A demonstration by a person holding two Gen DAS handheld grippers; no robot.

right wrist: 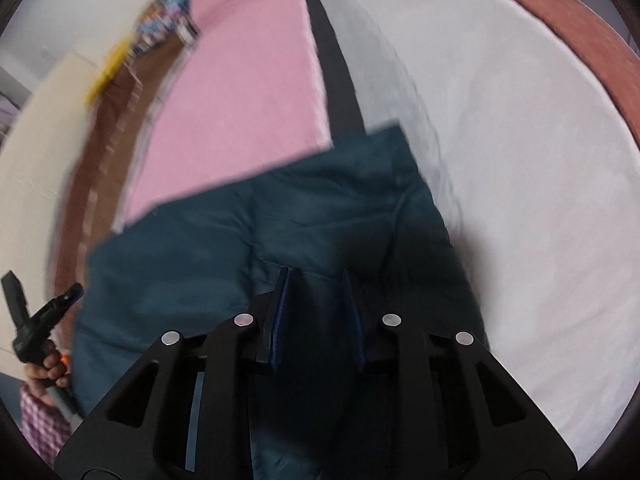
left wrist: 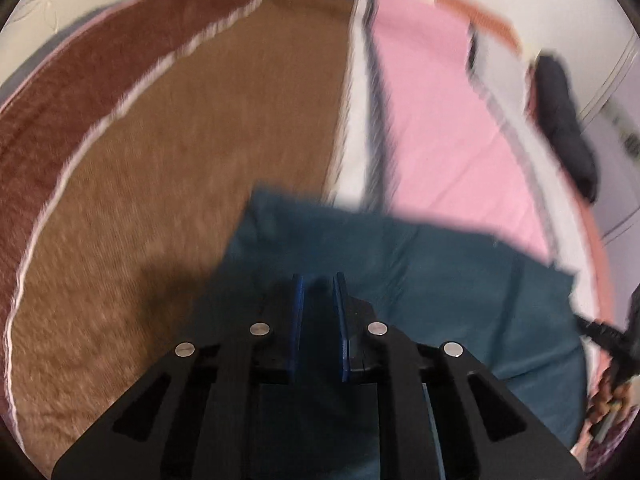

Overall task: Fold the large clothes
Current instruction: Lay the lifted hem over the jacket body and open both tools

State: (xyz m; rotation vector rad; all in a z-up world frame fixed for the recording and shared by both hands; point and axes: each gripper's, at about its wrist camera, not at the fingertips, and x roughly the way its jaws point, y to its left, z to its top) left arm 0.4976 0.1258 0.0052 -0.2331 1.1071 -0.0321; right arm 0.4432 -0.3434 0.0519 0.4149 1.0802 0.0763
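Note:
A dark teal garment (left wrist: 440,272) lies spread across the bedding, its far edge over the pink and brown covers. In the right wrist view the same garment (right wrist: 192,264) shows soft folds and a corner pointing away. My left gripper (left wrist: 319,280) points down onto it, its blue pads close together with dark fabric filling the narrow gap. My right gripper (right wrist: 316,274) also sits on the cloth, its pads a little wider apart with bunched teal fabric between them. Both views are blurred.
A brown cover (left wrist: 180,200) with a darker band (left wrist: 80,80) lies to the left, a pink sheet (left wrist: 440,120) ahead. White fleece (right wrist: 520,200) spreads to the right, crossed by a dark strip (right wrist: 336,80). A dark bundle (left wrist: 560,120) rests at the far right. A hand (right wrist: 46,366) shows at the left edge.

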